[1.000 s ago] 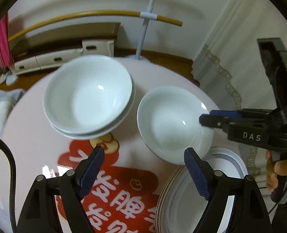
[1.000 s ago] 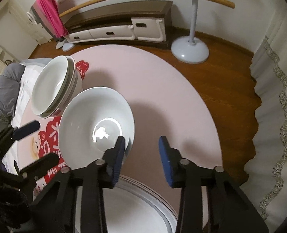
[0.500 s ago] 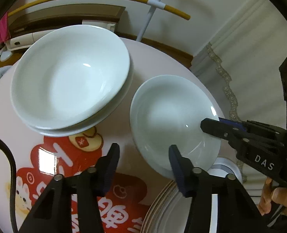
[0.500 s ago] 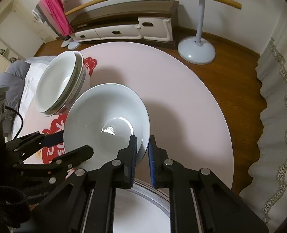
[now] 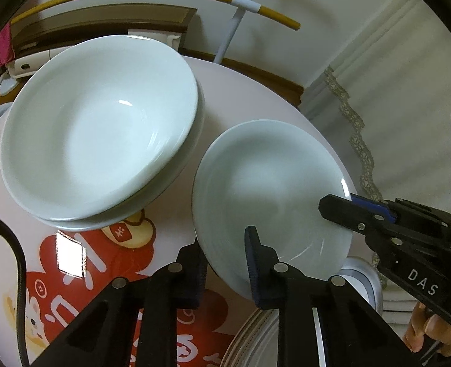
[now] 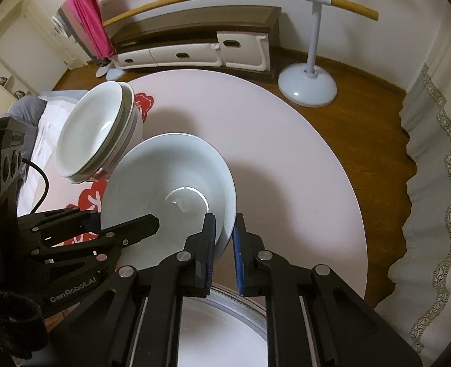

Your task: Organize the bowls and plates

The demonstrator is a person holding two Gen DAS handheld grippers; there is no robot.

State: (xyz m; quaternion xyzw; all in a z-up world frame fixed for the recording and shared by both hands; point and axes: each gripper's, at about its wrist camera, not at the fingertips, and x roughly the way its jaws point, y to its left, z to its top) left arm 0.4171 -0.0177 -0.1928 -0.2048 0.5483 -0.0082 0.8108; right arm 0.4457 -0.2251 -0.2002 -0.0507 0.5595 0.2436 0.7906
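Observation:
A single white bowl (image 5: 271,183) (image 6: 164,177) sits tilted over the pink round table (image 6: 271,153), between a stack of white bowls (image 5: 97,122) (image 6: 88,134) and a pile of plates (image 6: 225,321). My left gripper (image 5: 224,263) (image 6: 124,221) has one finger inside the bowl and one outside; its jaws are closing and pinch the rim. On the opposite rim my right gripper (image 6: 224,238) (image 5: 344,202) is shut, its blue pads squeezing the bowl wall.
Plates with patterned rims (image 5: 250,330) lie under both grippers at the table's near side. A red cartoon print (image 5: 72,260) covers the table's left part. Beyond the table stand a white fan base (image 6: 308,85), a low cabinet (image 6: 195,52) and a lace curtain (image 6: 433,183).
My left gripper came down towards the single bowl and its wide jaws closed over the rim. The right jaws closed onto the other rim, and the bowl now sits more tilted.

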